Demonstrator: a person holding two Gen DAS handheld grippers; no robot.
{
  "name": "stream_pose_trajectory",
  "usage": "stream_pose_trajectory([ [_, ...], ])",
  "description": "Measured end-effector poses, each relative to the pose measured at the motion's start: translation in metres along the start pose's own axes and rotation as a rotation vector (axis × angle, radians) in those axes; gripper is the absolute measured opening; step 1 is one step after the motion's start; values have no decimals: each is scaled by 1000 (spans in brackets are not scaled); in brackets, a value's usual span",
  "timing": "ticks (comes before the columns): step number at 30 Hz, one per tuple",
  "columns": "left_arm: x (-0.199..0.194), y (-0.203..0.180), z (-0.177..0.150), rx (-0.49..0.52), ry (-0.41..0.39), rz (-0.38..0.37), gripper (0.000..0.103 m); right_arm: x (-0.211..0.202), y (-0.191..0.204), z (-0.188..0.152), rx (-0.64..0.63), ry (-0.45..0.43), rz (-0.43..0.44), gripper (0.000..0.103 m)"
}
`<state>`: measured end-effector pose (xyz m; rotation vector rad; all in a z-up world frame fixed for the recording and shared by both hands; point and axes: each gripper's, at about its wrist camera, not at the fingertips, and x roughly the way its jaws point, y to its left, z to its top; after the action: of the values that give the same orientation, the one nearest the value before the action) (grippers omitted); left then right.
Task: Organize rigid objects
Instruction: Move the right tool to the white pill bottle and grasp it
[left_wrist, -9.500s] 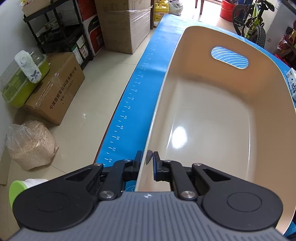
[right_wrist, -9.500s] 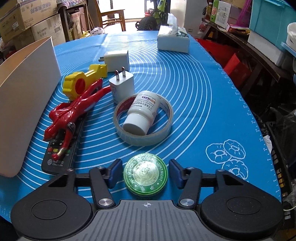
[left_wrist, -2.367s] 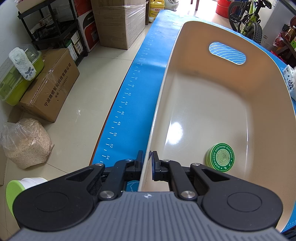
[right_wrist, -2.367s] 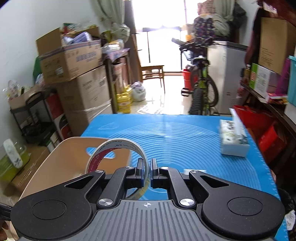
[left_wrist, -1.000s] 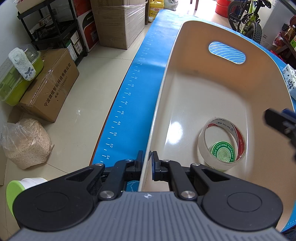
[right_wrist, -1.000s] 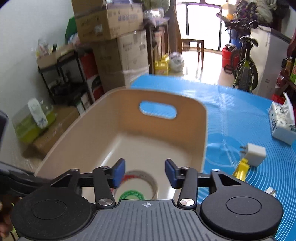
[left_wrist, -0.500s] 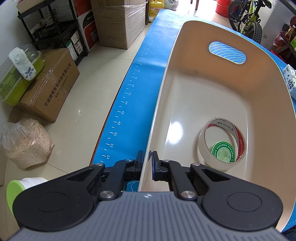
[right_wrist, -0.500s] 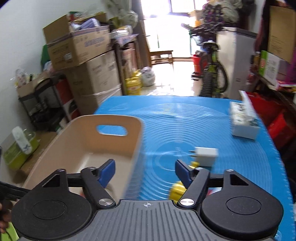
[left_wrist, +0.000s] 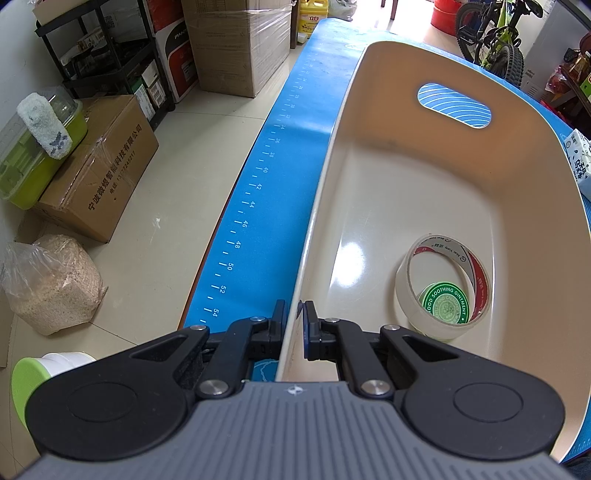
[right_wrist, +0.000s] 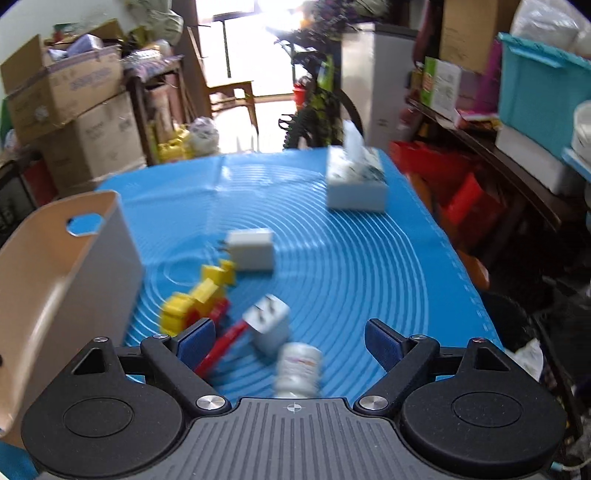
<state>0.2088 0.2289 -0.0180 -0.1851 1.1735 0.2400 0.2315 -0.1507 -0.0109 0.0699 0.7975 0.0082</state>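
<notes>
Left wrist view: the left gripper (left_wrist: 293, 319) has its jaws closed tight on the near rim of the beige plastic bin (left_wrist: 325, 177), one finger outside the wall and one inside. The bin stands on the blue mat (left_wrist: 258, 177) that covers the counter, near the mat's ruled edge. On the bin's floor a roll of clear tape (left_wrist: 406, 291) stands tilted, leaning toward the right wall. The green ointment tin (left_wrist: 445, 303) shows through the roll's opening. An oval handle cut-out pierces the far wall of the bin.

Right wrist view: the picture is blurred. The right gripper (right_wrist: 288, 341) hangs over the mat (right_wrist: 369, 266) with its jaws spread wide; they have just been opening, and nothing is held between them. Below the gap lie a white pill bottle (right_wrist: 299, 367), a white plug adapter (right_wrist: 267, 325) with its prongs up, and the red toy figure (right_wrist: 221, 338). Just beyond these sits a yellow toy (right_wrist: 195, 299), and further off a second white charger (right_wrist: 251, 249). The bin (right_wrist: 55, 280) stands at the left, close beside the yellow toy. A tissue box (right_wrist: 356, 184) rests at the far right of the mat.
</notes>
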Motion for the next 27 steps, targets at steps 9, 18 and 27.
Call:
stream_pose_trajectory([
  [9,0,0,0,2,0,1,10,29,-6,-26,11,70,-8,89],
  [18,0,0,0,2,1,3,10,58,2,-26,26,108,-3,81],
  [27,0,0,0,2,1,3,10,69,10,-28,20,136,4,66],
])
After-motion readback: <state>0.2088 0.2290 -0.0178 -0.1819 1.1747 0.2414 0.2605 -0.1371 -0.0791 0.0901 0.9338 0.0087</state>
